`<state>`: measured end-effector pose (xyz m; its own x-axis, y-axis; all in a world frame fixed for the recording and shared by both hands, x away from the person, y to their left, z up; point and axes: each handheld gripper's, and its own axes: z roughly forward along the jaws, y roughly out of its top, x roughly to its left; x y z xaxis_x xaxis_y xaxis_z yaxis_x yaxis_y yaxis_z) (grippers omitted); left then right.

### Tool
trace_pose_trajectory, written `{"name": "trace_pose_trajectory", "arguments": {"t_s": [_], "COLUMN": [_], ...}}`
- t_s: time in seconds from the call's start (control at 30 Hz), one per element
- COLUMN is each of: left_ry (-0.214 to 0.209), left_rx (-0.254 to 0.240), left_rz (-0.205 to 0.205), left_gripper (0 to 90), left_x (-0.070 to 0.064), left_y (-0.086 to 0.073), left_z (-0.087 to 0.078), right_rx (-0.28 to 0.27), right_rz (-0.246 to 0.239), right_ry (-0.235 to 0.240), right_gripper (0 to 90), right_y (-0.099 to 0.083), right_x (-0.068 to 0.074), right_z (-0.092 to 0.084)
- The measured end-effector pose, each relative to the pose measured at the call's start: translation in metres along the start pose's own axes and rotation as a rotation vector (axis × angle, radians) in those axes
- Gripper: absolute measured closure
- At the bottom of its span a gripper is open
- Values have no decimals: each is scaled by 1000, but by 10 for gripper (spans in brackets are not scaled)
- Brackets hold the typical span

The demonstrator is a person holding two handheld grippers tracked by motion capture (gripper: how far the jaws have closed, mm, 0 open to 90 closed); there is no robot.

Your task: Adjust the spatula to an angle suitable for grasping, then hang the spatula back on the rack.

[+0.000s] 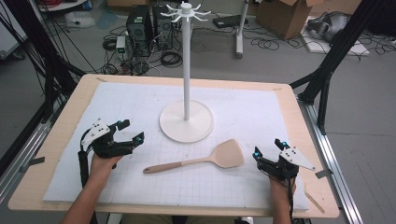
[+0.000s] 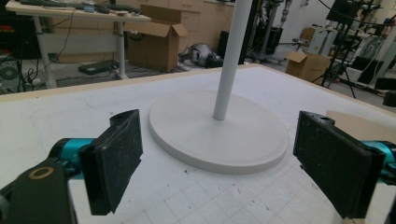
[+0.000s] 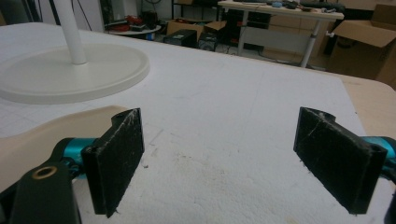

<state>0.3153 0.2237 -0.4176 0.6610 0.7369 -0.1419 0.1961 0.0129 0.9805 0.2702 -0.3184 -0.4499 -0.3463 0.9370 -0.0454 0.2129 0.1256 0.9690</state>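
A beige spatula [image 1: 196,161] lies flat on the white gridded mat [image 1: 261,112], its handle pointing left and its blade to the right. Behind it stands a white stand with a round base [image 1: 187,122], a tall pole and a ring of hooks [image 1: 186,11] on top. My left gripper [image 1: 131,130] hovers left of the base, open and holding nothing; the left gripper view looks between its jaws [image 2: 219,158] at the base [image 2: 219,130]. My right gripper [image 1: 267,148] is open just right of the spatula blade, whose edge [image 3: 46,135] lies beside its left jaw.
The mat covers a wooden table [image 1: 60,135] with bare edges left and right. Black frame posts [image 1: 327,74] stand at both sides. Computer towers [image 1: 140,23], cables and cardboard boxes [image 1: 285,14] sit on the floor beyond the far edge.
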Motion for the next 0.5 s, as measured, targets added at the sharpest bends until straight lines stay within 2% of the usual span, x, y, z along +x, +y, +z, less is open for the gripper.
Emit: {"name": "trace_pose_trajectory", "arguments": {"t_s": [0.03, 0.17, 0.23, 0.27, 0.37, 0.5], "left_ry": [5, 7, -10, -35, -57, -140], "left_rx": [1, 41, 41, 47, 73, 131], "left_rz": [-6, 16, 19, 26, 48, 69], "left_gripper": [164, 154, 154, 154, 156, 174], "left_x": [-1, -2, -3, -5, -9, -20], "left_y": [0, 1, 1, 2, 4, 5], "left_z": [1, 4, 5, 6, 11, 24], "right_rx": [1, 1, 6, 7, 7, 4], "right_rz": [-4, -5, -7, -7, -4, -11], "right_ry": [3, 3, 2, 3, 4, 5], "right_gripper": [152, 152, 152, 152, 152, 152], "right_y": [0, 0, 0, 0, 0, 0], "right_x": [0, 0, 1, 1, 0, 0], "right_z": [0, 1, 0, 0, 0, 1]}}
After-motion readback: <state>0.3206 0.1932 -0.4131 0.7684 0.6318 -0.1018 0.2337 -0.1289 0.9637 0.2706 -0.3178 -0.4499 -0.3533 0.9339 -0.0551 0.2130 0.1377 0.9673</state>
